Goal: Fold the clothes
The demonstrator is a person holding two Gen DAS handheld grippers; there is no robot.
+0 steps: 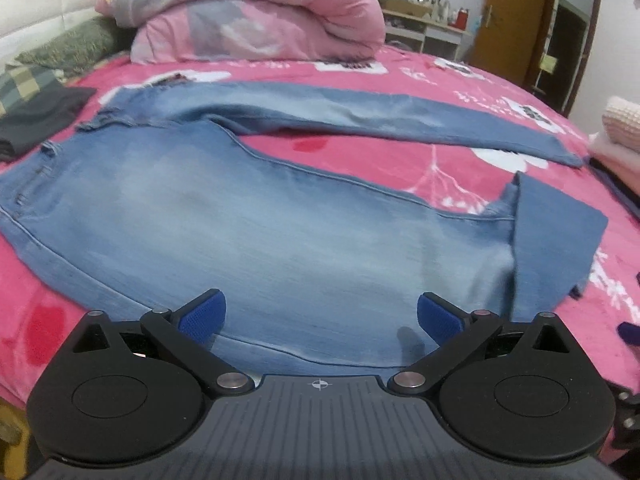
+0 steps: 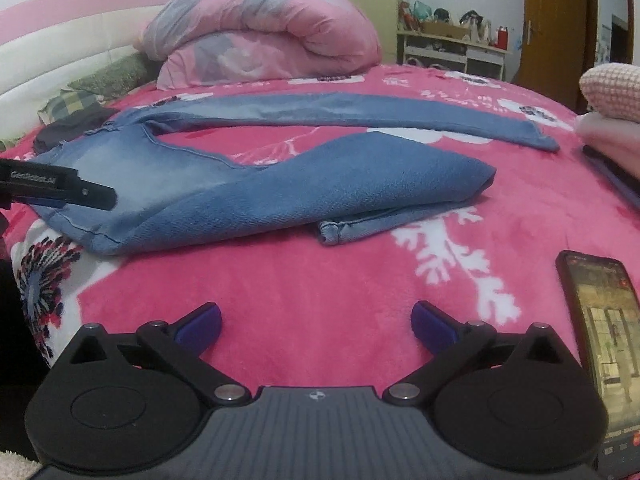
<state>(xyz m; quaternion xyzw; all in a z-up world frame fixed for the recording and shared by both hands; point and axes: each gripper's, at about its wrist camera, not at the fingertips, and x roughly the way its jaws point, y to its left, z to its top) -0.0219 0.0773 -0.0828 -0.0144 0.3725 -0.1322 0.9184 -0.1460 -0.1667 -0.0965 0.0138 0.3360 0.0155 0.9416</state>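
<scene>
The jeans (image 1: pixel 248 216) lie flat on the pink floral blanket (image 2: pixel 320 288) of the bed, the near leg doubled back at its cuff, the far leg stretched toward the rolled duvet (image 1: pixel 256 12); their waistband end is cut off at the frame's left edge in the left wrist view. The left tongs (image 1: pixel 318 316) hover low over the near leg, released and empty. The right tongs (image 2: pixel 316 326) hang over bare blanket, also released, beside a lit phone (image 2: pixel 600 340) partly cropped at the right.

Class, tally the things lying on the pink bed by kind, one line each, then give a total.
Jeans: 1
Rolled quilt: 1
Phone: 1
Dark folded garment: 1
Pale pink knitted pile: 1
Total: 5
</scene>
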